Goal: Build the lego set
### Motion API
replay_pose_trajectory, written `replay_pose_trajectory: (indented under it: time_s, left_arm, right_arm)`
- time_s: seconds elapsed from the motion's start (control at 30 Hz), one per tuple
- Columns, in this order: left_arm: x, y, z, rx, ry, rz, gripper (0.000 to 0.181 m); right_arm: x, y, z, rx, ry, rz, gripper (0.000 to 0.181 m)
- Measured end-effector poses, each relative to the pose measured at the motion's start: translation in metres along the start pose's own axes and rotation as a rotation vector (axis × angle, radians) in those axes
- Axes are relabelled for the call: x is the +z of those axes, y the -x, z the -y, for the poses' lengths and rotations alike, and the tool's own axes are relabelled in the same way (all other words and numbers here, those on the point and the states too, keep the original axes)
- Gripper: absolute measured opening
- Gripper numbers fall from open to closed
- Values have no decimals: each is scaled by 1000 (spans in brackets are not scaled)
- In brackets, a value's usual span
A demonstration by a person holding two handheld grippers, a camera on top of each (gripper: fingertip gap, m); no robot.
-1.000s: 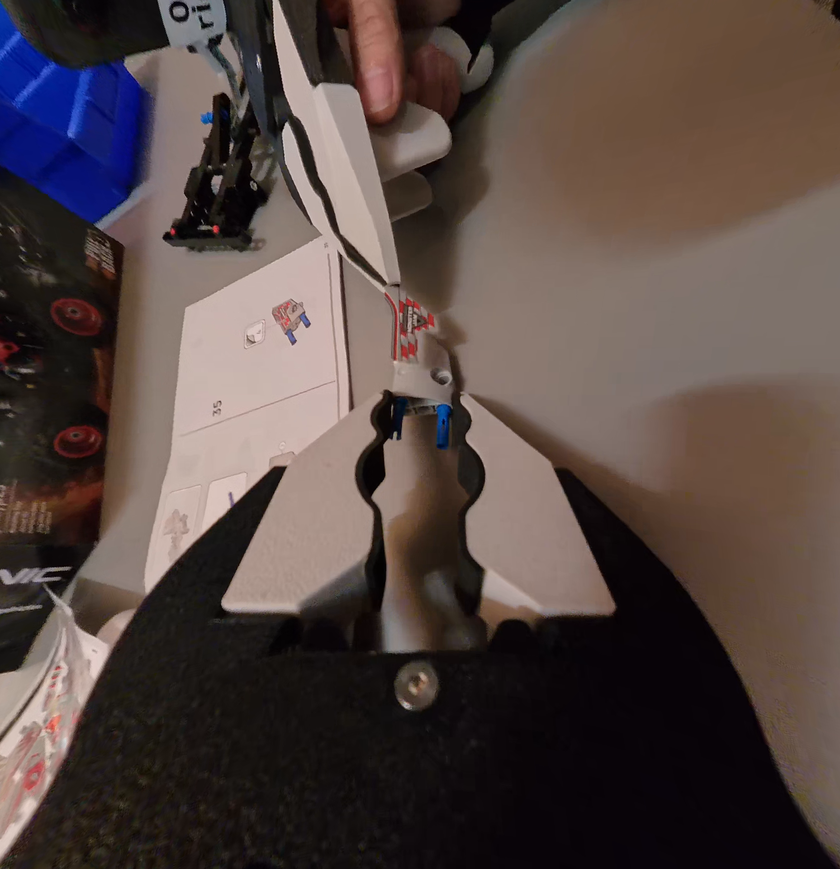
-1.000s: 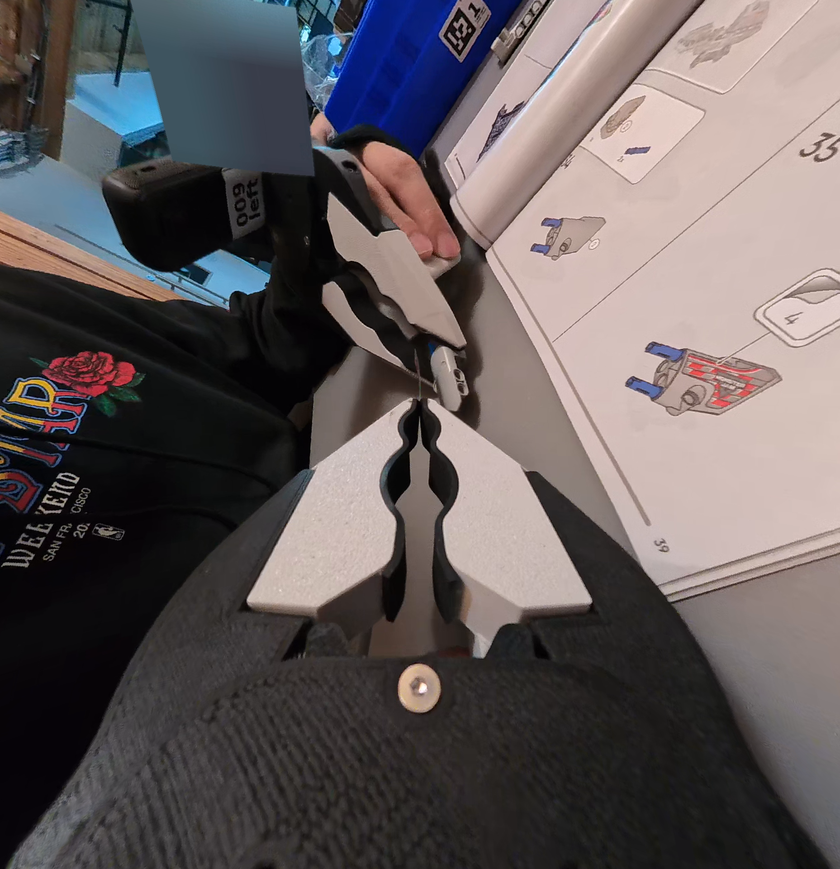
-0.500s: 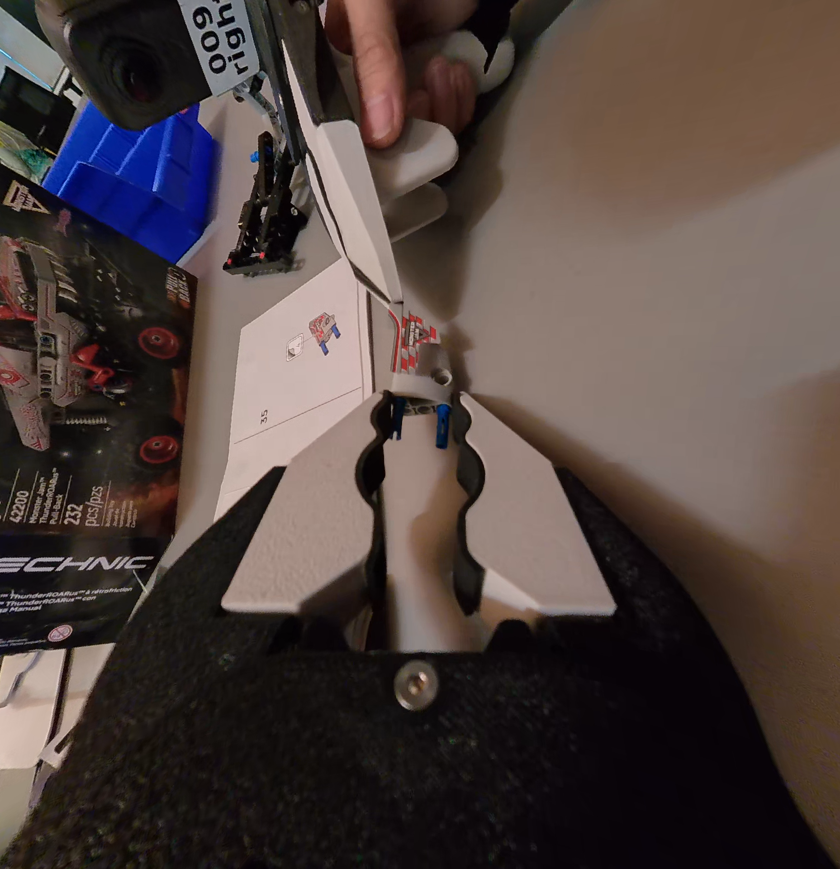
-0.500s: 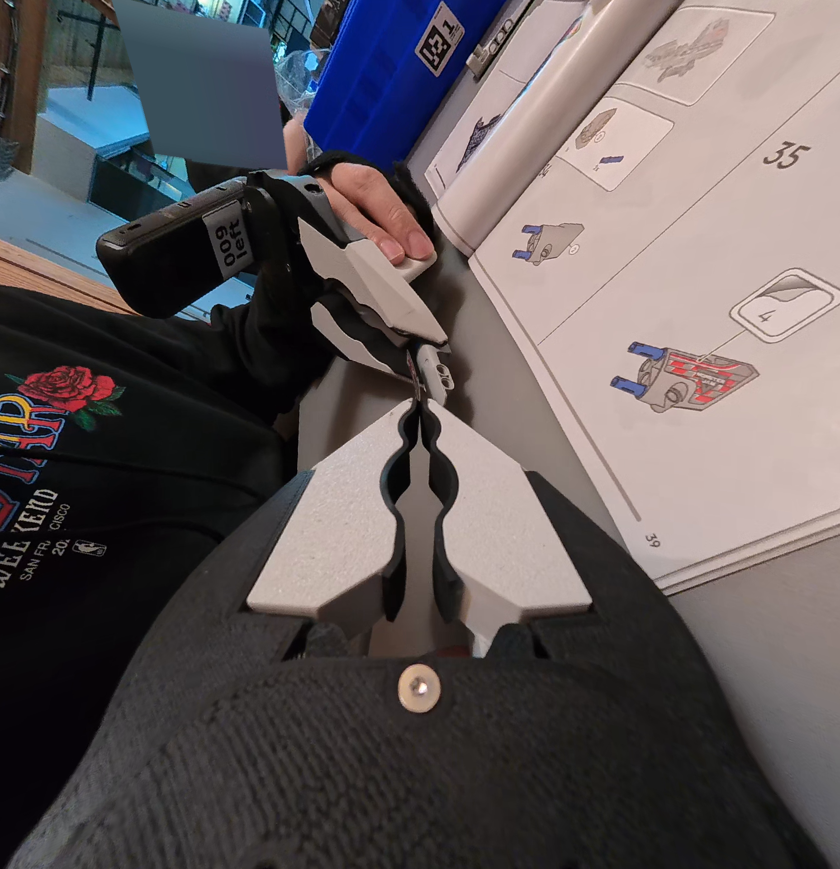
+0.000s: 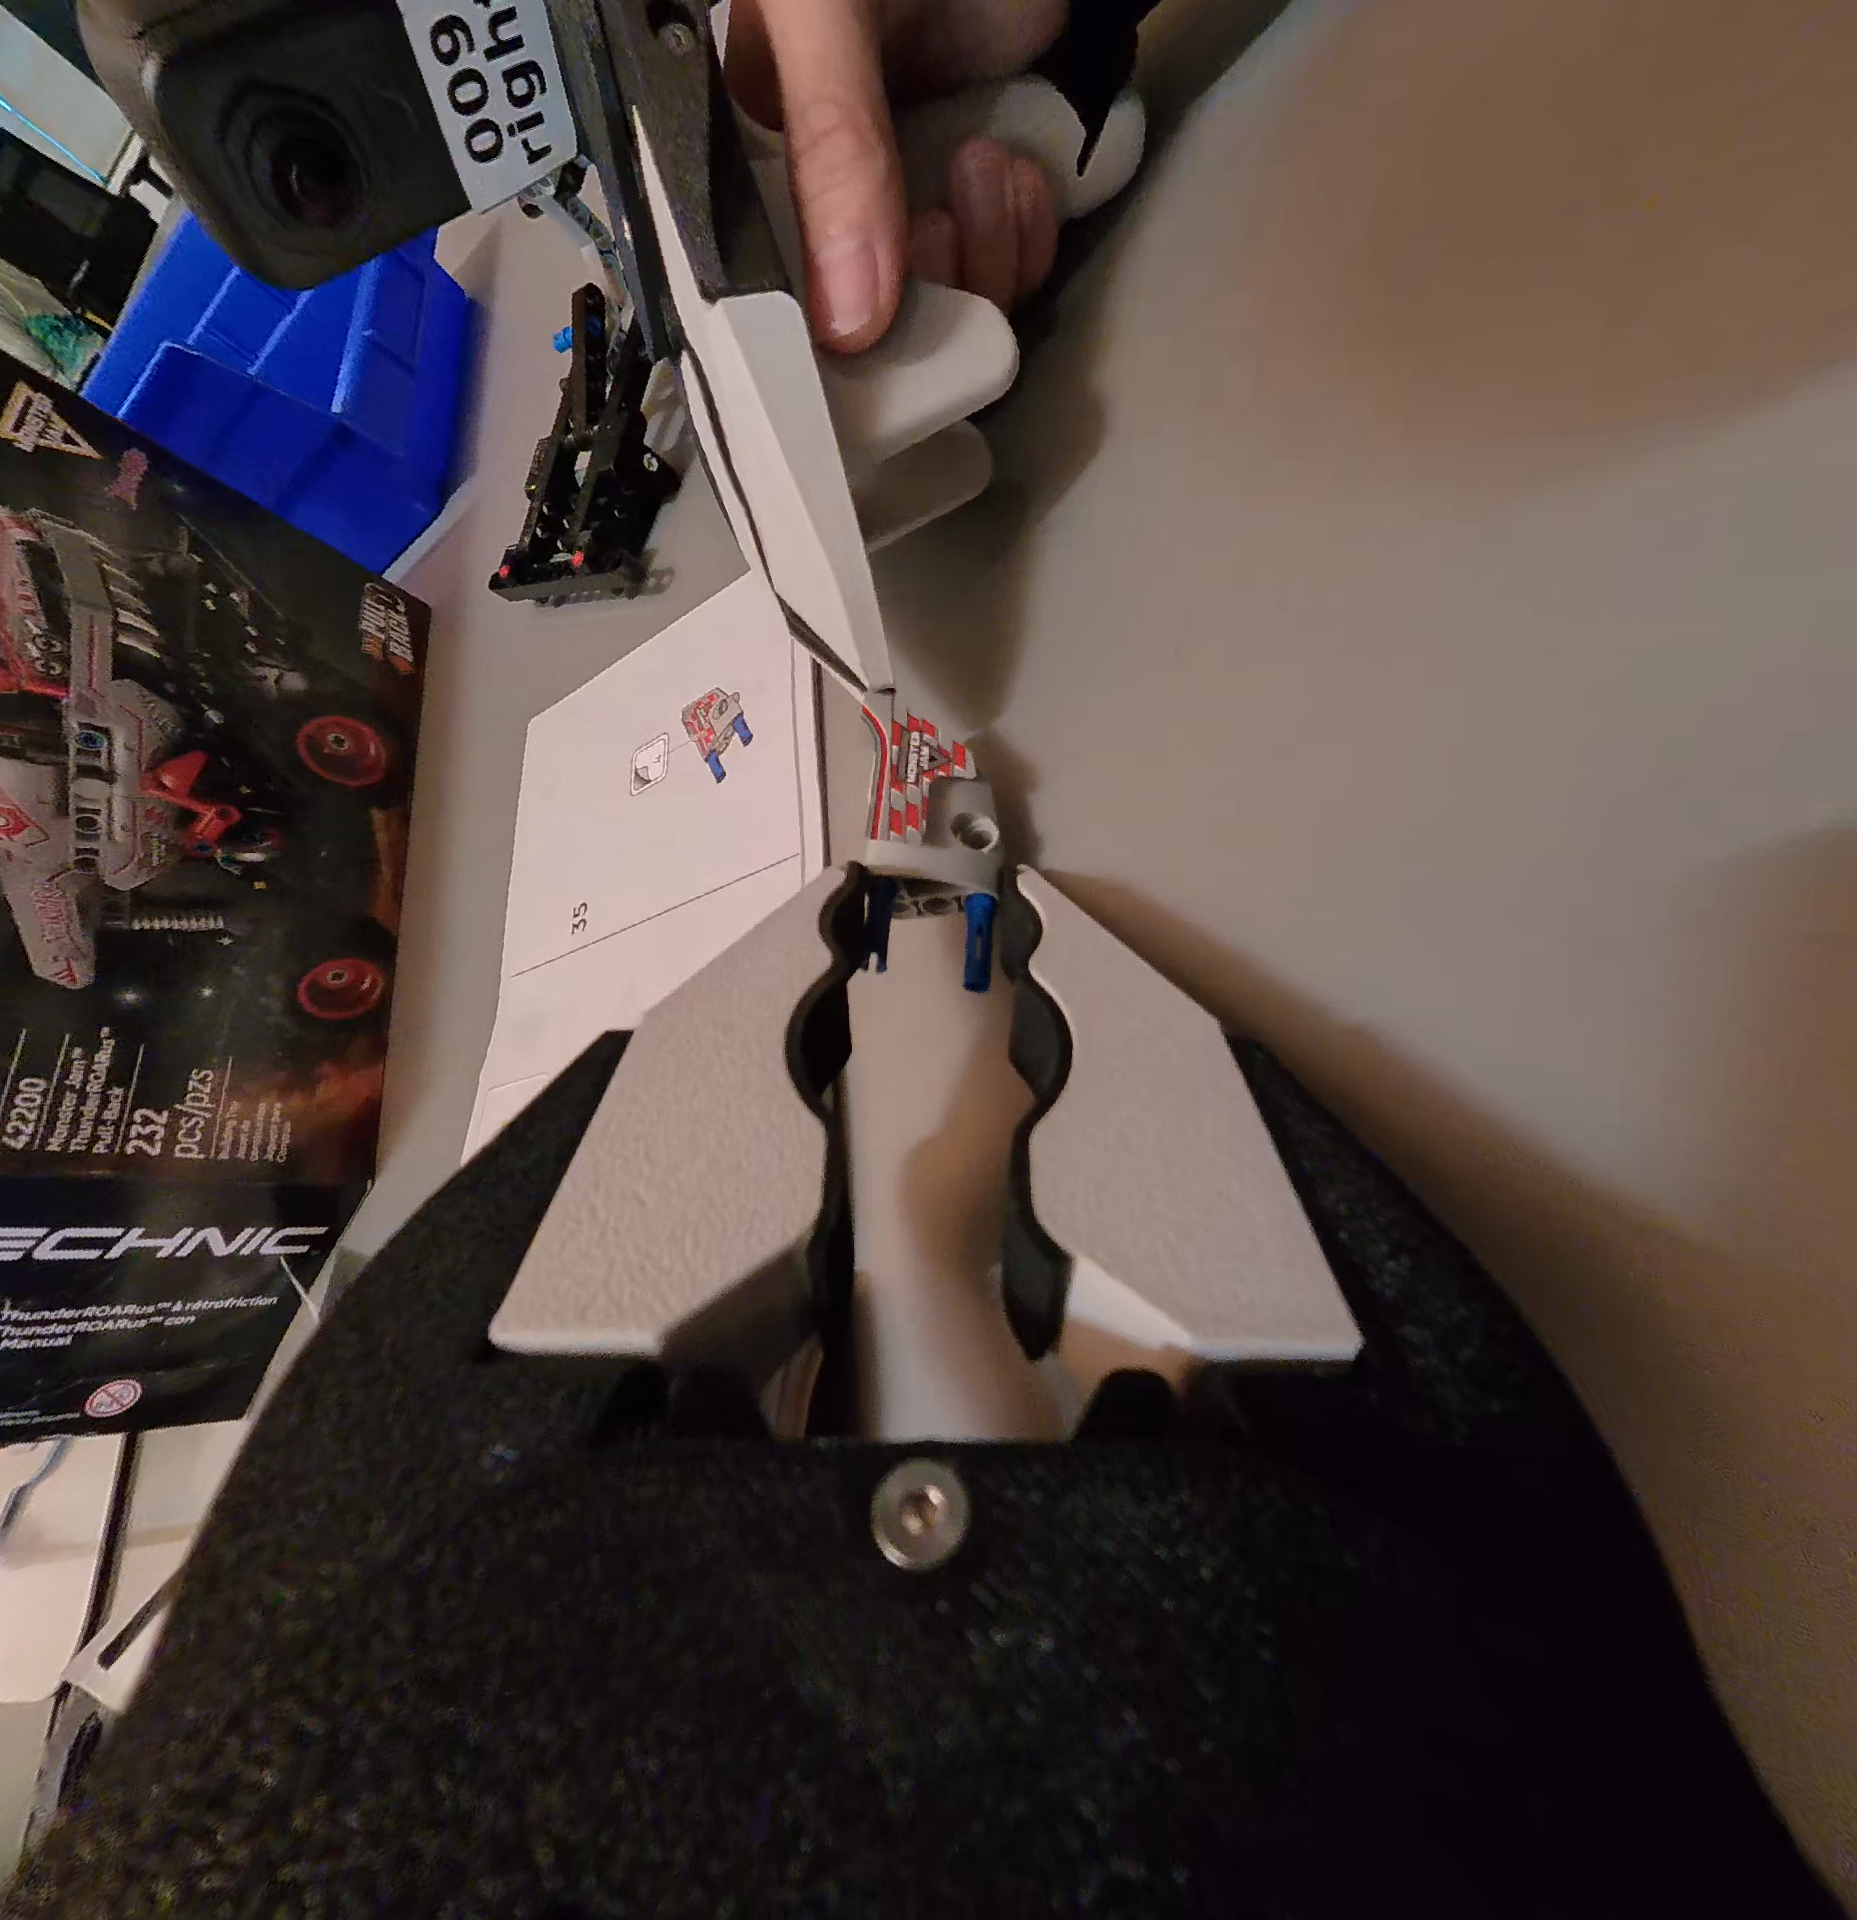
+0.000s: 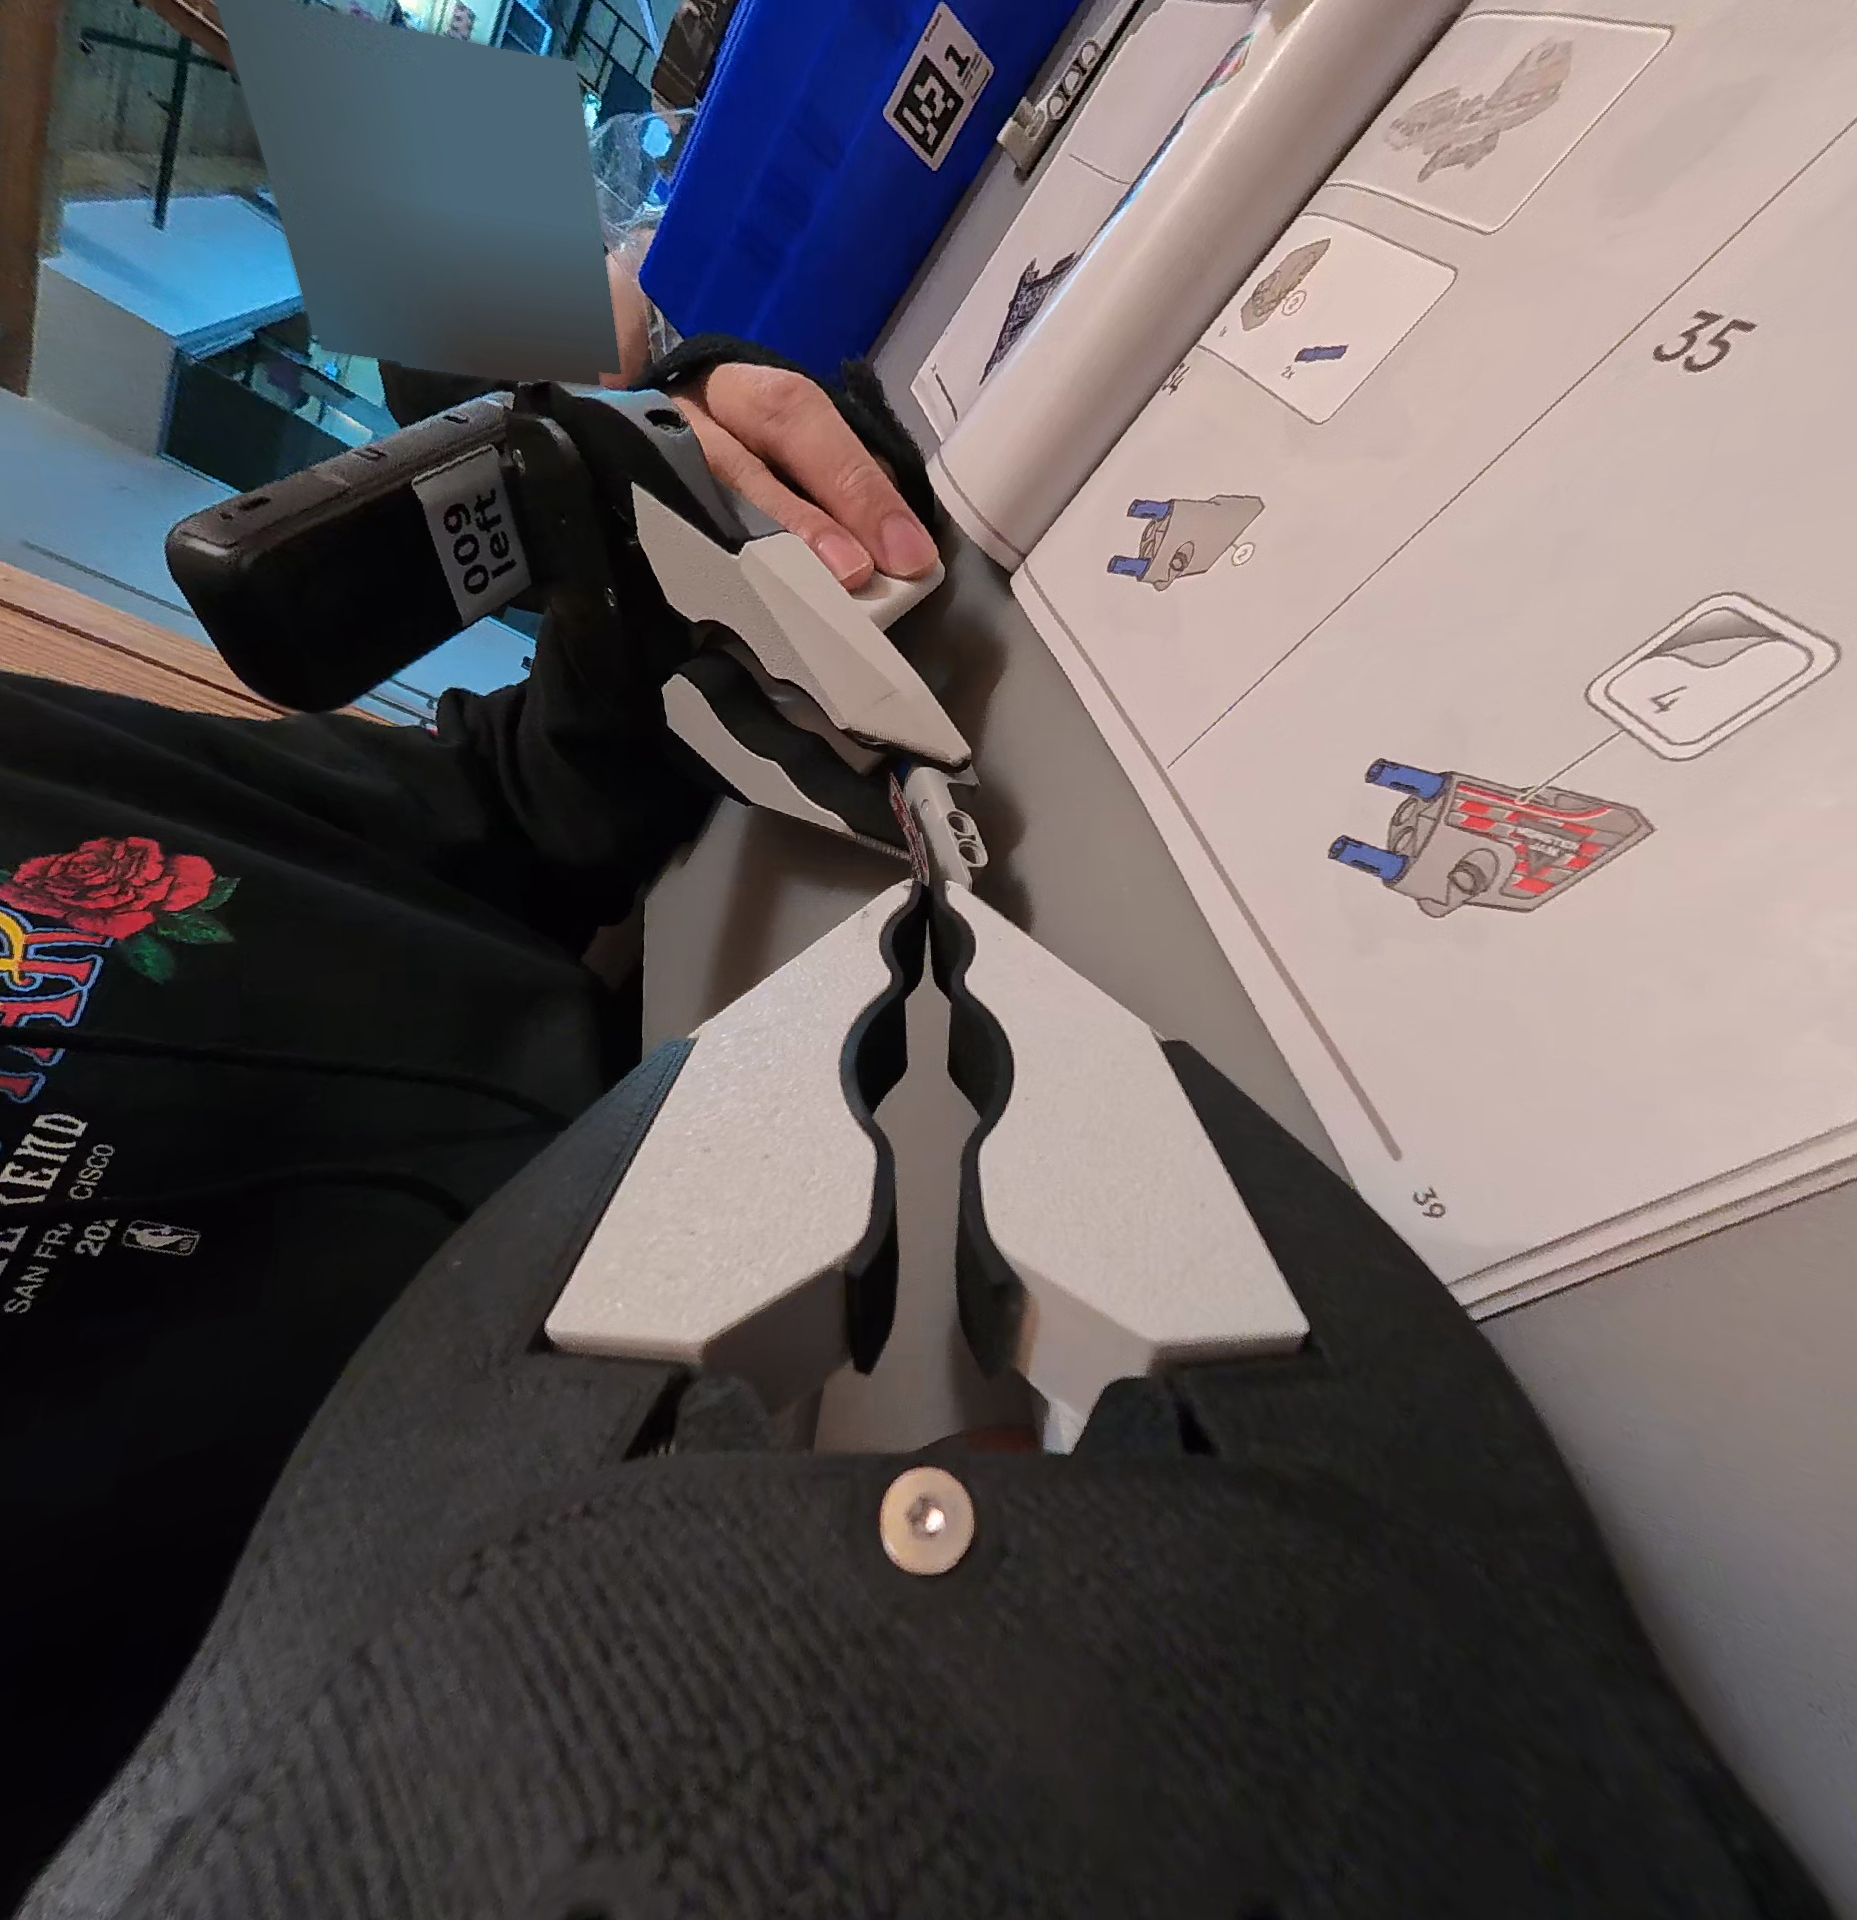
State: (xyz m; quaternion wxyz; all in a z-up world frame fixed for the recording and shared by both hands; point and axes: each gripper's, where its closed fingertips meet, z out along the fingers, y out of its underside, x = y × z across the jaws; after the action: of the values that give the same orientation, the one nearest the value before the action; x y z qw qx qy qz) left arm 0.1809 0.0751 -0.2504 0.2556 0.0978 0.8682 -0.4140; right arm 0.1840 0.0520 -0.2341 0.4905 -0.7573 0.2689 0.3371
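A small grey Lego panel (image 5: 963, 831) with a red checkered sticker (image 5: 908, 764) and two blue pins (image 5: 976, 935) is held between both grippers above the grey table. My left gripper (image 5: 934, 888) is shut on its pin end. My right gripper (image 6: 929, 899) is shut on the panel's other, stickered end; in the left wrist view its fingertips (image 5: 867, 665) come down from above. In the right wrist view the panel (image 6: 950, 826) shows edge-on, with the left gripper (image 6: 908, 753) just beyond it. A hand holds each gripper.
The open instruction booklet (image 5: 675, 831) lies left of the panel; it also fills the right of the right wrist view (image 6: 1526, 675). A black partly built Lego frame (image 5: 586, 499), a blue bin (image 5: 280, 384) and the set's box (image 5: 176, 883) lie farther left. A person's black sweater (image 6: 228, 1091) is close by. The tips of both grippers are at nearly the same place.
Both grippers keep their hold on the panel. The left wrist view has swung, so the box and blue bin show more fully. The left gripper looks a little closer in the right wrist view.
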Motion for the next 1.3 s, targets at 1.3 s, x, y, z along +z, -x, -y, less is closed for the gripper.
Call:
replay_pose_trajectory:
  time_s: [1.3]
  left_arm:
    - [4,2,-7,-145,81,-39,22]
  right_arm:
    - [4,6,2,-14,-12,29,0]
